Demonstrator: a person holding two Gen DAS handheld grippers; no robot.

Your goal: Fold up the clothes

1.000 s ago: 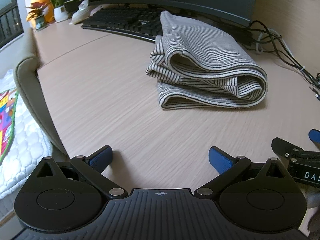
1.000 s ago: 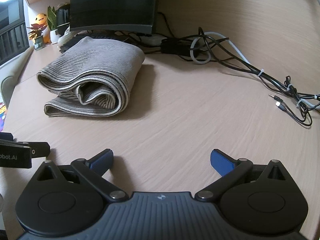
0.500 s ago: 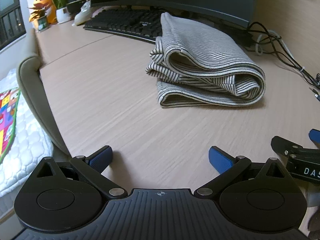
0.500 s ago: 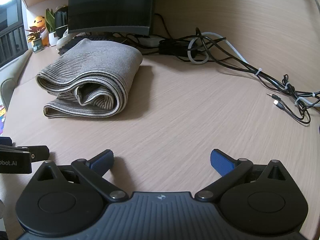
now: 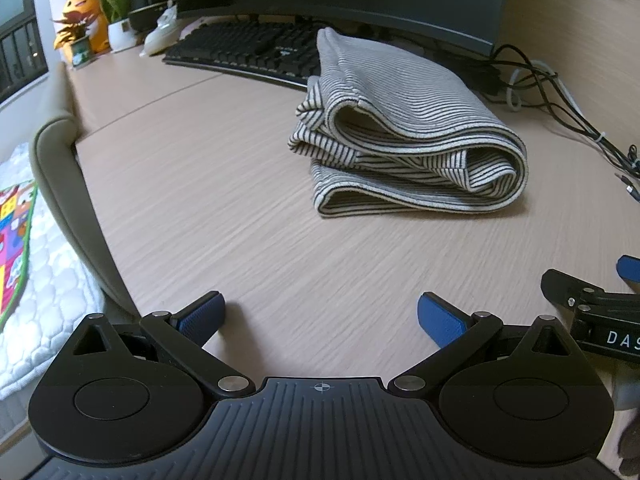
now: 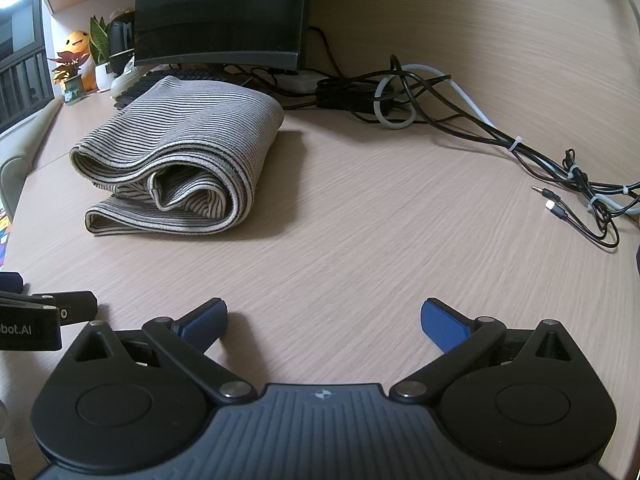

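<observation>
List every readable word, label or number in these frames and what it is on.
"DAS", cut off by the frame edge: on the right gripper, seen from the left wrist.
"bot.AI", start cut off: on the left gripper, seen from the right wrist.
Keyboard legends: too small to read.

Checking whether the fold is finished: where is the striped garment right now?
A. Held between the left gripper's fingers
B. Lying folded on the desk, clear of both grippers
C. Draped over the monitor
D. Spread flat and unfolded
B: the striped garment lies in a folded bundle on the desk, while the left gripper and right gripper are open and empty, short of it.
</observation>
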